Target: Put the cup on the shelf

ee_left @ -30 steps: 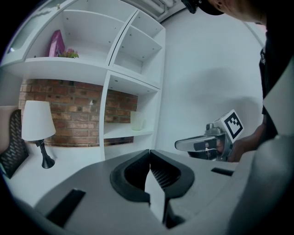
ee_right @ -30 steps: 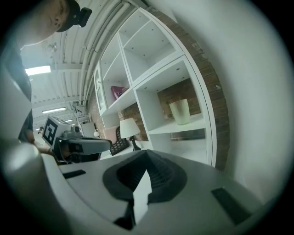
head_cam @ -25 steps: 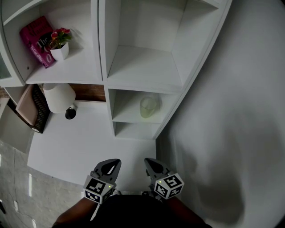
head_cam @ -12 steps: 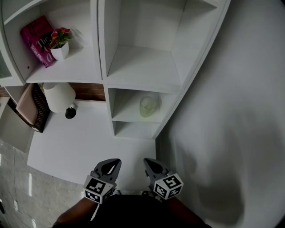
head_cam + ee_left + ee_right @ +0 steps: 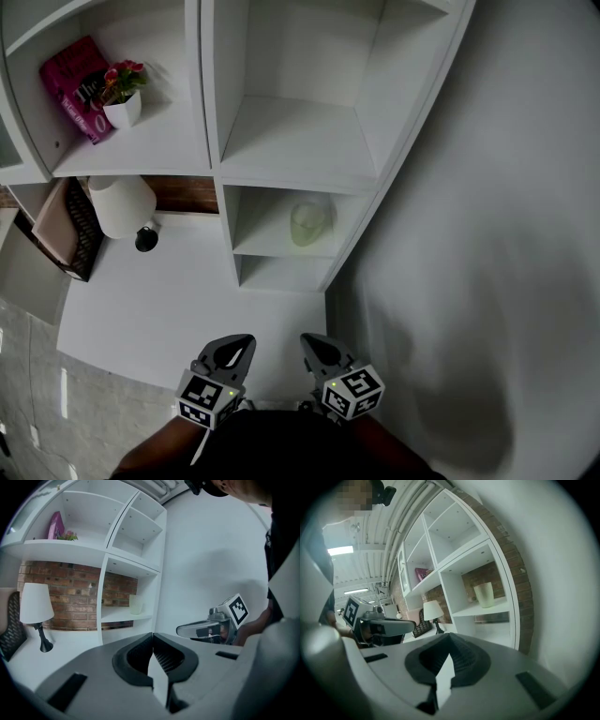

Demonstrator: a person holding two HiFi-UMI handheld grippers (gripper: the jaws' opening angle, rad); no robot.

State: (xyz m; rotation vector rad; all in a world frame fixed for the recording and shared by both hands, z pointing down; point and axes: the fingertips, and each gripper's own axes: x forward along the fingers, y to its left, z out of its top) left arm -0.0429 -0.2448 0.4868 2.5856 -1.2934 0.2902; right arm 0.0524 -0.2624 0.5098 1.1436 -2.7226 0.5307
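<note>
A pale, translucent cup (image 5: 310,223) stands upright on a low shelf of the white shelving unit (image 5: 300,192); the same cup (image 5: 135,604) shows in the left gripper view and, as the cup (image 5: 484,595), in the right gripper view. Both grippers are held side by side low over the white table (image 5: 159,309), well short of the shelf. My left gripper (image 5: 243,340) is shut and empty, and its jaws meet in the left gripper (image 5: 152,636) view. My right gripper (image 5: 307,339) is likewise shut and empty, with the jaws closed in the right gripper (image 5: 449,636) view.
A white lamp (image 5: 122,206) stands at the table's back left, beside a dark woven basket (image 5: 80,230). On the upper left shelf are a pink book (image 5: 75,84) and a small potted flower (image 5: 124,94). A grey wall (image 5: 487,234) runs along the right.
</note>
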